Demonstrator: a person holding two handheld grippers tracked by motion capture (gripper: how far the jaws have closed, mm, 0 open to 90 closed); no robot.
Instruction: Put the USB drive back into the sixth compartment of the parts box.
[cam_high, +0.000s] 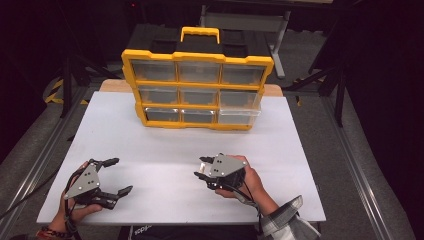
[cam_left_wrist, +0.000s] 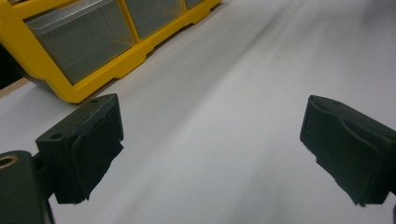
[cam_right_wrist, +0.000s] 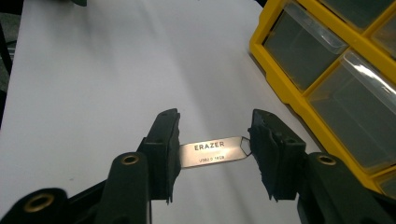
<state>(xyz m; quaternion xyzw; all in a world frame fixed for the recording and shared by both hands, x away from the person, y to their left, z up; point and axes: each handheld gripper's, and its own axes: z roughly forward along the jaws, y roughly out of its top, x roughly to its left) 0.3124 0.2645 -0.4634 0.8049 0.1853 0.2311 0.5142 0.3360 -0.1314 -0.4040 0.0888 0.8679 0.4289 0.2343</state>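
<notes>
1. While both hands sit at the near edge of the white table (cam_high: 150, 135), the yellow drawer organizer (cam_high: 197, 90) stands upright at the far side, 3 rows of 3 clear drawers facing the person.
2. Bottom-right drawer (cam_high: 239, 116) sticks out past the others; the rest look flush.
3. Left gripper (cam_high: 116, 176): near-left on the table, jaws spread wide, nothing between them. Its own view shows bare tabletop between the jaws and the organizer's lower corner (cam_left_wrist: 84, 51) off to the upper left.
4. Right gripper (cam_right_wrist: 214, 149): near-centre of the table, jaws pinching a flat silver USB stick (cam_right_wrist: 212, 151) end to end, marked "ERAZER".
5. Stick lies crosswise between the jaws, just above the tabletop; cannot tell if it touches the surface.
6. From the right gripper view, the organizer's drawers (cam_right_wrist: 327, 56) are off to the right, well apart from the stick.
</notes>
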